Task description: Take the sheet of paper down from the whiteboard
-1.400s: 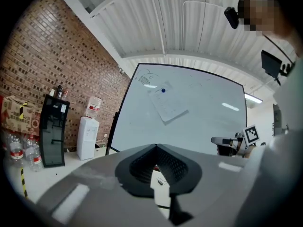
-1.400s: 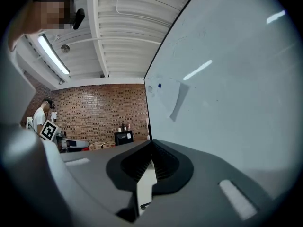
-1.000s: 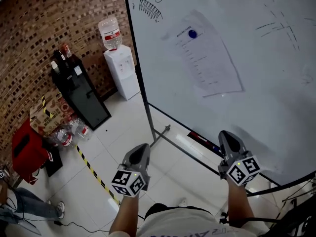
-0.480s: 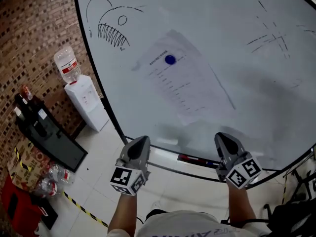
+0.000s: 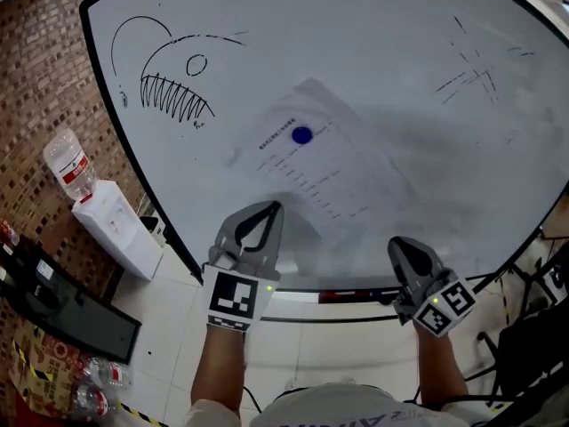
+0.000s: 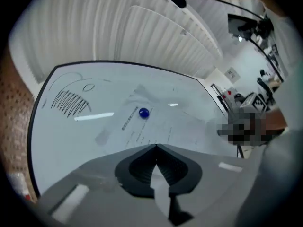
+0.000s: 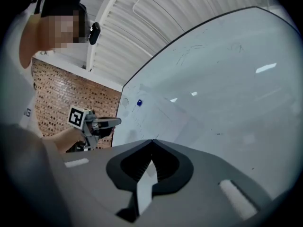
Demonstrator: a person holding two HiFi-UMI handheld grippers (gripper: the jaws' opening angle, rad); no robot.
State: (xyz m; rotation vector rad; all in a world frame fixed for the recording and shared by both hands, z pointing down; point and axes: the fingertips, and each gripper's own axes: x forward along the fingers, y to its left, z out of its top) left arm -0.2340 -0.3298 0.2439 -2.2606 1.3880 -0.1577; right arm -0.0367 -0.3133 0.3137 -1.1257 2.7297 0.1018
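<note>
Two clenched, empty claws held up before whiteboard [image 5: 418,69]: left claw [image 5: 269,208] near paper's [image 5: 333,176] lower edge, right claw [image 5: 398,244] lower, off to the right. Paper flat on board, pinned under blue magnet [image 5: 301,135], beside toothy fish sketch [image 5: 173,83].

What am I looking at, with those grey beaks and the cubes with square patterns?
No robot: a person holds a two-jaw gripper in each hand, the left gripper and the right gripper. The patterned cubes are part of them. One picture comes from a camera on the person's head, looking down; the other two from cameras riding on each gripper, looking along its jaws. Both pairs of jaws are shut and hold nothing. Ahead stands a whiteboard with a sheet of paper pinned by a blue magnet, beside a drawn fish. Neither gripper seems to touch the paper.
</note>
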